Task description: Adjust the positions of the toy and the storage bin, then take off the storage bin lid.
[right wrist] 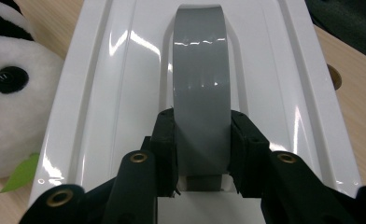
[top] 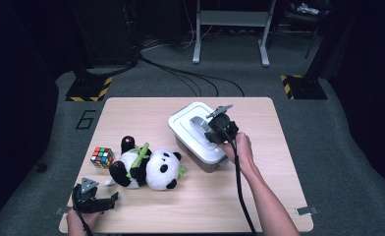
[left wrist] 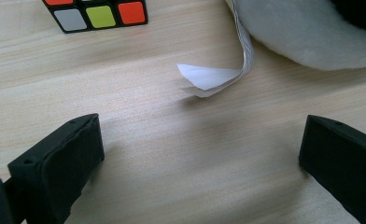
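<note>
A plastic box with a white lid (top: 193,123) (right wrist: 102,88) stands near the middle of the wooden table (top: 259,187). My right gripper (top: 211,129) (right wrist: 202,140) is shut on the lid's grey handle (right wrist: 200,93) (top: 199,123), one pad on each side of it. A plush panda (top: 149,167) (right wrist: 13,93) lies left of the box, and its white tag (left wrist: 209,77) trails toward my left gripper (top: 104,202) (left wrist: 202,158). That gripper rests open at the table's near left edge with only bare wood between its jaws.
A colour puzzle cube (top: 102,157) (left wrist: 97,14) sits left of the panda. Beyond the table are a metal stand (top: 232,29), cables on the grey floor (top: 195,78) and yellow-black striped bases (top: 87,88).
</note>
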